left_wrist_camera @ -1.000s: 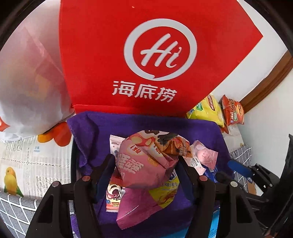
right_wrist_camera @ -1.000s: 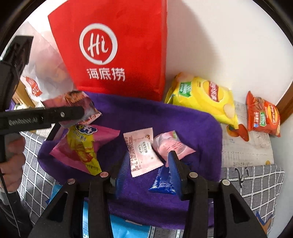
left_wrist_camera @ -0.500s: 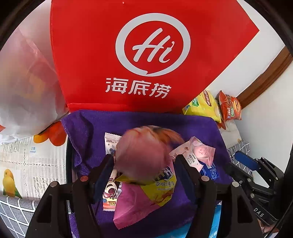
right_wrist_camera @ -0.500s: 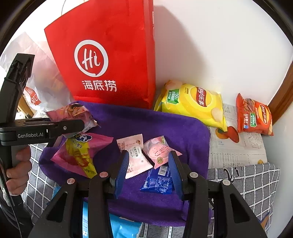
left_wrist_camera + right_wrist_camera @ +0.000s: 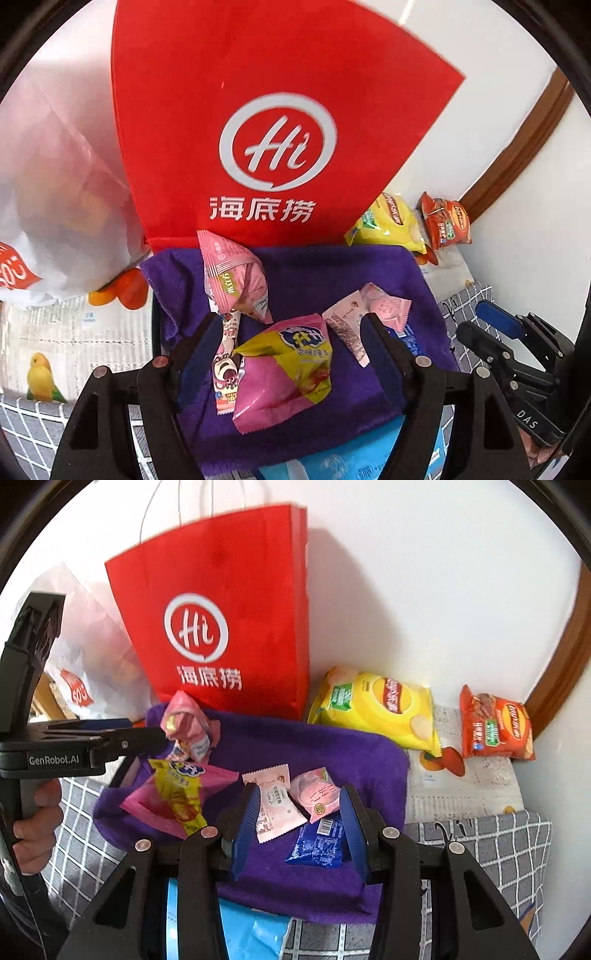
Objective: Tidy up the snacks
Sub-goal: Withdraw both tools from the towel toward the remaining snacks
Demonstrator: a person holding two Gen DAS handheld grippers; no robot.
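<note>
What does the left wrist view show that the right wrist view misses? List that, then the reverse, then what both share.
Left wrist only: the yellow bird printed on the newspaper sheet to the left of the cloth.
Right wrist only: the red bag's string handles and a person's hand at the left edge.
Both: the red bag, the purple cloth, the pink-and-yellow packet, the yellow chip bag and the orange chip bag.

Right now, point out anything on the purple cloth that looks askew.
The crumpled pink packet stands tipped on end at the purple cloth's back edge, by the red bag, while the other snacks lie flat.
</note>
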